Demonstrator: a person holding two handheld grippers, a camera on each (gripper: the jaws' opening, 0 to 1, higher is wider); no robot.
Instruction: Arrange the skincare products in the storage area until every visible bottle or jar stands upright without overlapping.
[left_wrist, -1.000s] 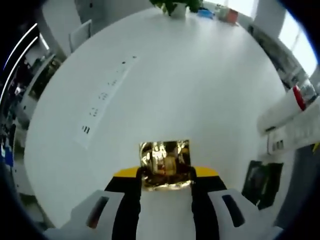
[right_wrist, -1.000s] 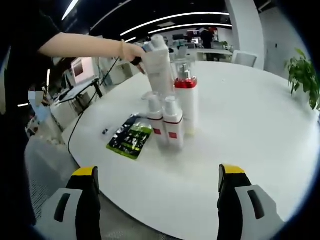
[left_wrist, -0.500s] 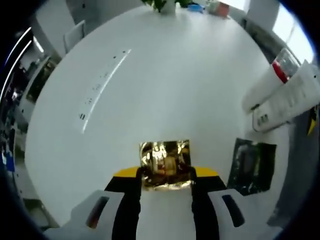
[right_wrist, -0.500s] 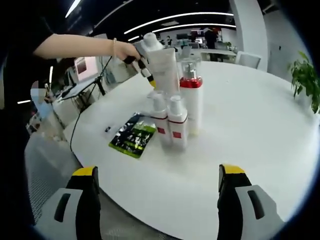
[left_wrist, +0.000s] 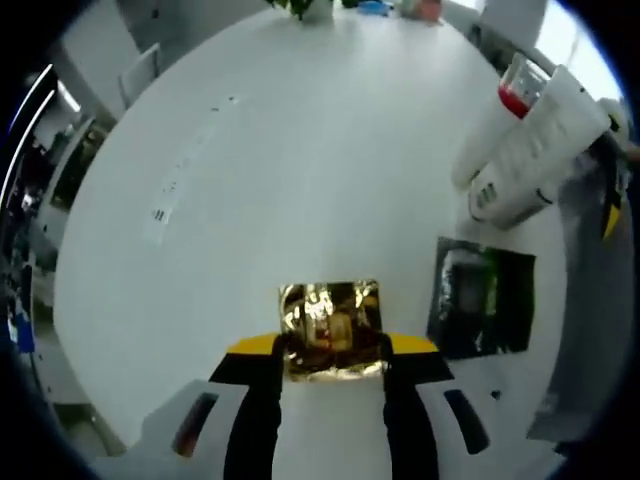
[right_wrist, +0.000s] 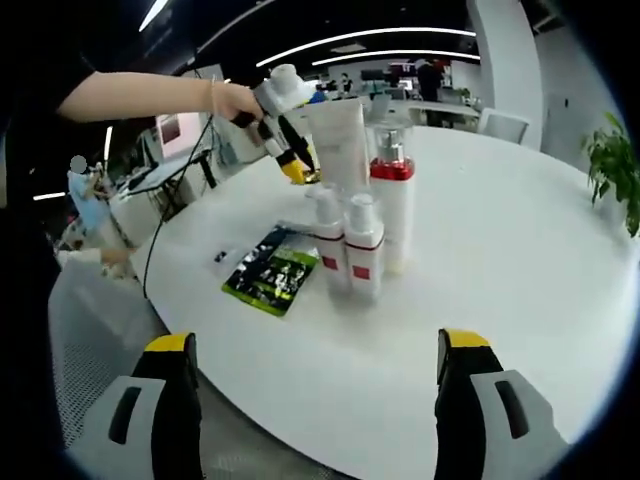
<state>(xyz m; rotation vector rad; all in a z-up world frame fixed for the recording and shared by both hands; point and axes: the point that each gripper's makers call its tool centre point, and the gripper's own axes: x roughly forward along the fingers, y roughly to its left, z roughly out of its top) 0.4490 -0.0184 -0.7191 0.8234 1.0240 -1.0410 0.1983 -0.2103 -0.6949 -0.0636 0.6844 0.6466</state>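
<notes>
Between left hand-held gripper (left_wrist: 332, 345) jaws, gold jar (left_wrist: 330, 325)

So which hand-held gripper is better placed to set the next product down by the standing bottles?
Left, probably. The left hand-held gripper is shut on a gold jar and hovers beside the bottles. The right hand-held gripper is open, empty and off the table edge.

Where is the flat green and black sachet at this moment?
In the right gripper view, the sachet lies flat on the white table, left of the standing bottles. In the left gripper view it lies at right, below them.
</notes>
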